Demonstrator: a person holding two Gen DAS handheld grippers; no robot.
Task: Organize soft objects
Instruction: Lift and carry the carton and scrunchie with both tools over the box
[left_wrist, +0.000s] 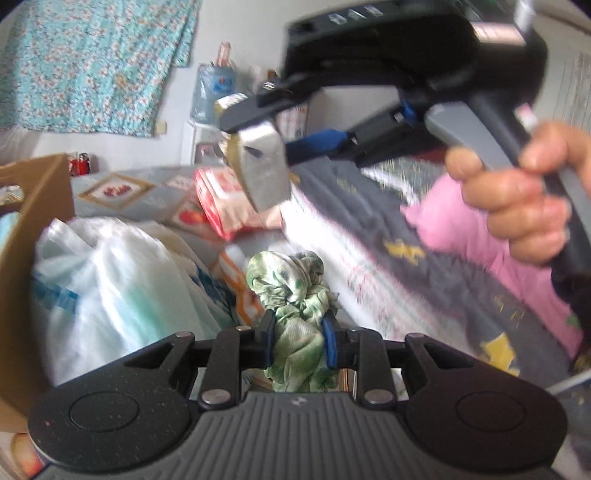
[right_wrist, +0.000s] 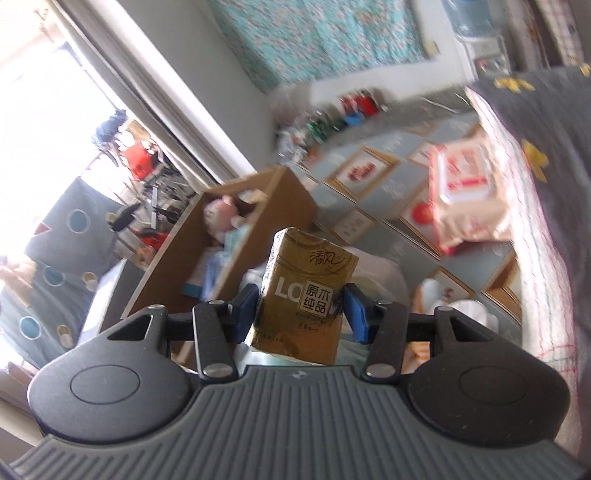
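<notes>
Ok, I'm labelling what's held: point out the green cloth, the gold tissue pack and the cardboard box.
green cloth (left_wrist: 301, 314), left wrist view, bunched middle.
gold tissue pack (right_wrist: 304, 291), right wrist view, printed front.
cardboard box (right_wrist: 229, 243), right wrist view, near side wall.

Both wrist cams close behind jaws, angled down; share cardboard box (left_wrist: 33, 206), bed.

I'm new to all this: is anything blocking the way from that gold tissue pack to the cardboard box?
Nothing visible does. The right gripper holds the gold tissue pack in the air, and the open cardboard box lies just ahead to its left, already holding a plush toy.
</notes>
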